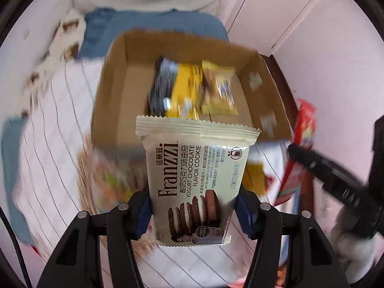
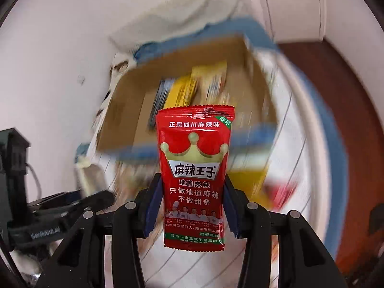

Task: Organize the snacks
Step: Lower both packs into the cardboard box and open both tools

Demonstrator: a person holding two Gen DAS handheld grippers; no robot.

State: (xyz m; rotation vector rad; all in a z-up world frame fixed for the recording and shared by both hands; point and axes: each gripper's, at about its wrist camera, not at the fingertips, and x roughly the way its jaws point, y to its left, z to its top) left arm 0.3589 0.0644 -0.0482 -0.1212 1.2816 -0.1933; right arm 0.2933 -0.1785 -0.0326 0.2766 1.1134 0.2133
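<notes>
My left gripper (image 1: 193,206) is shut on a cream Franzzi yogurt chocolate cookie packet (image 1: 196,168), held upright in front of an open cardboard box (image 1: 120,91). The box holds yellow and dark snack packets (image 1: 189,88). My right gripper (image 2: 192,206) is shut on a red spicy strip packet (image 2: 195,168), held upright before the same box (image 2: 124,120), which shows yellow packets (image 2: 206,81) inside. The right gripper and its red packet (image 1: 302,129) also show at the right of the left wrist view. The left gripper's body (image 2: 48,216) shows at lower left of the right wrist view.
The box stands on a white quilted bed (image 1: 52,129) with a blue blanket (image 1: 153,24) behind it. More loose snack packets (image 1: 112,182) lie blurred on the bed in front of the box. A pink wardrobe door (image 1: 288,19) and dark wood floor (image 2: 348,120) are at the right.
</notes>
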